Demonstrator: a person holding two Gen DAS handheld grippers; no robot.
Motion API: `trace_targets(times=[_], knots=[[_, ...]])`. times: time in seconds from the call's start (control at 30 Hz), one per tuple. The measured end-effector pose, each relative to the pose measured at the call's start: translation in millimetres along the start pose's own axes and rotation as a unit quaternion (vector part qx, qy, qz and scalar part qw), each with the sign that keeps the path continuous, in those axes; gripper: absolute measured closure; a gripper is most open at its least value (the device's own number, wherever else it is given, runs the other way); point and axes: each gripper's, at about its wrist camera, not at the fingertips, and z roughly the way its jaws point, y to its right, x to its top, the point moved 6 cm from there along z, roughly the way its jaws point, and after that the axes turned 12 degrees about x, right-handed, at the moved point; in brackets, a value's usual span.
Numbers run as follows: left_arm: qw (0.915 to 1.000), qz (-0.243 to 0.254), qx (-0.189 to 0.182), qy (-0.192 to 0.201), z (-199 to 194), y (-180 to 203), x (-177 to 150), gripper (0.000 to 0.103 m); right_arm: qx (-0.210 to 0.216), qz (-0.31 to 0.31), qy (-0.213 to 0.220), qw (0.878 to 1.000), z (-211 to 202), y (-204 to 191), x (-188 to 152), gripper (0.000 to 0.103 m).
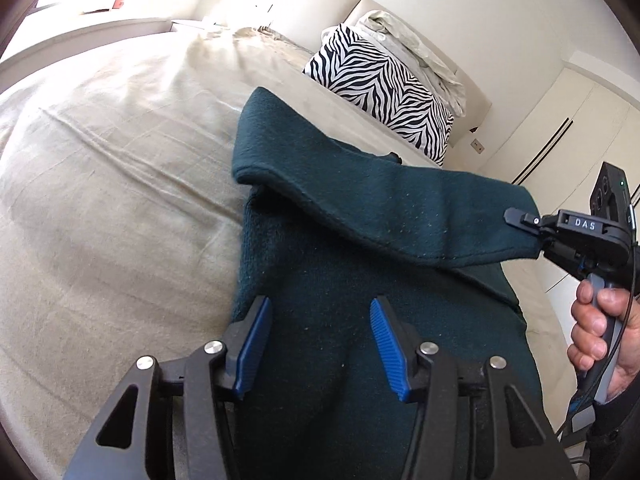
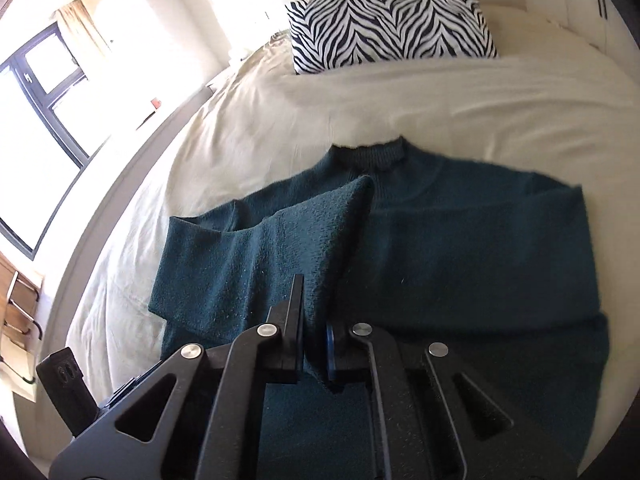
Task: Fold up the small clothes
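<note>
The right hand-held gripper (image 2: 314, 320) is clamped narrow on a fold of the dark teal sweater (image 2: 460, 248), its two fingers nearly together with the knit pinched between them; the left wrist view shows the same tool from the side, its tip (image 1: 520, 218) biting the end of a sleeve that is lifted and drawn across the body of the garment. A bare hand (image 1: 596, 328) grips that tool's handle at the right edge of the view. The left hand-held gripper (image 1: 318, 344) stands wide, its blue ribbed pads (image 1: 254, 348) well apart with nothing between them, poised just over the lower part of the sweater. The sweater lies spread on the bed (image 2: 480, 104), neck toward the headboard, one sleeve doubled over onto its front. The bed is covered with a cream sheet (image 1: 100, 184) that shows soft creases. Beyond the sweater's collar, near the head of the bed, sits a zebra-striped pillow (image 2: 384, 24), with a rumpled pale bundle of bedding (image 1: 416, 52) just behind it. A dark-framed window (image 2: 48, 92) lets in bright light at the left of the right wrist view.
</note>
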Motion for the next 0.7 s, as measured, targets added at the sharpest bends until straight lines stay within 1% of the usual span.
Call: trace_targets(times=[0.1,0.2,0.3,0.43,0.53,0.63,0.7], knots=[[1.0,0.001,0.001,0.001,1,0,0,0.049,-0.025,0.0,0.009,1.0,-4,19,17,0.096],[1.0,0.003,0.004,0.0,4,2,0,0.049,-0.038,0.036,0.001,0.999,0,57,22,0.096],[1.0,0.001,0.003,-0.001,4,3,1,0.049,-0.041,0.089,-0.015,0.995,13,102,15,0.096],[0.9997,-0.023,-0.009,-0.003,-3,0,11,0.049,-0.031,0.125,-0.018,0.992,23,138,-1,0.096],[0.9989,-0.037,-0.025,0.017,-16,3,32,0.049,-0.03,0.131,-0.022,0.991,30,150,-7,0.096],[0.9981,-0.03,-0.03,0.046,-23,8,69,0.049,-0.021,0.139,-0.02,0.99,32,156,-9,0.096],[0.9978,-0.025,-0.037,0.049,-18,11,92,0.049,-0.016,0.144,-0.019,0.989,33,154,-11,0.096]])
